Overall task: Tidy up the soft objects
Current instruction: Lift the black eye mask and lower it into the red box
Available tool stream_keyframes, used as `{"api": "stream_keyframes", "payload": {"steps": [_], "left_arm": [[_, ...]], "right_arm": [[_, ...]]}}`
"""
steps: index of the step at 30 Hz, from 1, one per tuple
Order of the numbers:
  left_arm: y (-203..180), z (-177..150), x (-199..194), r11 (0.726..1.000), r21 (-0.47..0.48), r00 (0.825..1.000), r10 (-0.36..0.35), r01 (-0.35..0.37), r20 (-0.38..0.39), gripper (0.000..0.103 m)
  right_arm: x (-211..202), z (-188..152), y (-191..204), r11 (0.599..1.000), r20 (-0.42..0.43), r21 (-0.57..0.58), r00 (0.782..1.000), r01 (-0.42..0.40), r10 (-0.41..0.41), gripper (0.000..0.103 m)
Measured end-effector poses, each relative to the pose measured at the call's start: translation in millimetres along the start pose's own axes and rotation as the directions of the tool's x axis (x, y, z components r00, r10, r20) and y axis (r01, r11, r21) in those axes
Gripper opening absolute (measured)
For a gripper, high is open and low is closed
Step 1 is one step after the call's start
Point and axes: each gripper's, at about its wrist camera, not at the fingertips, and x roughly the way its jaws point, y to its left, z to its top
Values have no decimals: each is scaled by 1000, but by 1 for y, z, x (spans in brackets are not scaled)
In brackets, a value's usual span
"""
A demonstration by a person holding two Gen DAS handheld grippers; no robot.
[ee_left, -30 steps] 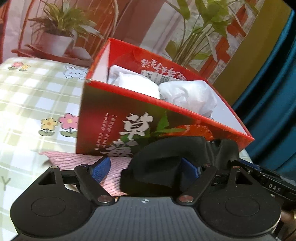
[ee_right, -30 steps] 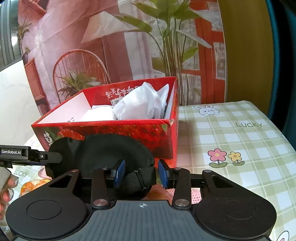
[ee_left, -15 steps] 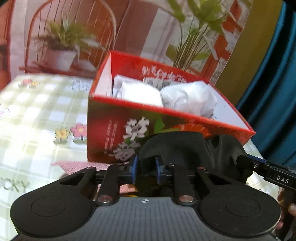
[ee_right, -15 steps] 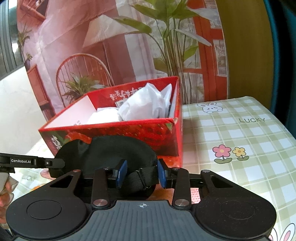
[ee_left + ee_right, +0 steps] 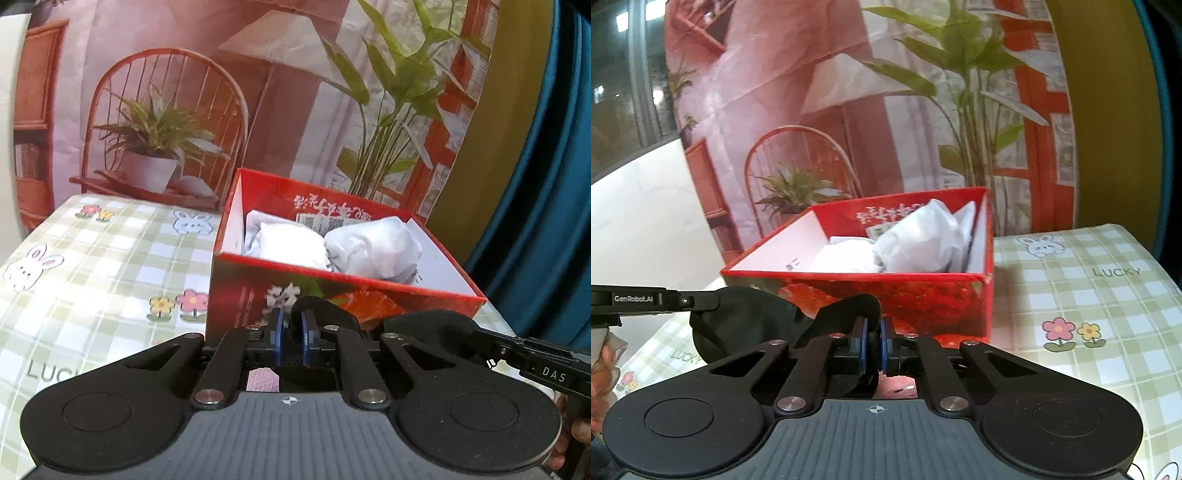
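1. On the left of the scene, a green-checked tablecloth (image 5: 92, 280) printed with rabbits and flowers covers the table.
2. The left gripper (image 5: 291, 338) has its blue pads (image 5: 277, 334) pinched on a fold of a black eye mask (image 5: 325, 310); its jaws have just been closing, with the fabric between them.
3. The mask stretches from that grip across to the right, in front of the near wall of a red strawberry box (image 5: 236, 295), raised above the table.
4. A pink knitted cloth (image 5: 263, 380) peeks out under the left gripper, lying on the table.
5. Inside the box sit two white bundled soft items (image 5: 373, 249), side by side against its far wall.
6. The right gripper (image 5: 873, 349) is clamped on the mask's other end (image 5: 746, 325); its jaws have also just been closing, with black material squeezed between the pads.
7. In the right wrist view, the left gripper's finger reaches in from the left edge, gripping the mask's lobe.
8. A person's fingers (image 5: 605, 362) show at that view's lower left edge.
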Motion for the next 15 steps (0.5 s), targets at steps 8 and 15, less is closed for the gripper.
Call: {"api": "stream_keyframes", "payload": {"steps": [8,15], "left_arm": [[4,-23,-3,1000,-10,998,-13,13,-60,11],[0,-32,0,1000,23,997,-12,14,-81,11]], "right_arm": [[-1,-15,17,999,-41,-21,999,-37,36,8],[-1,-18,18,999,-50,-23,998,-39,38,10]]}}
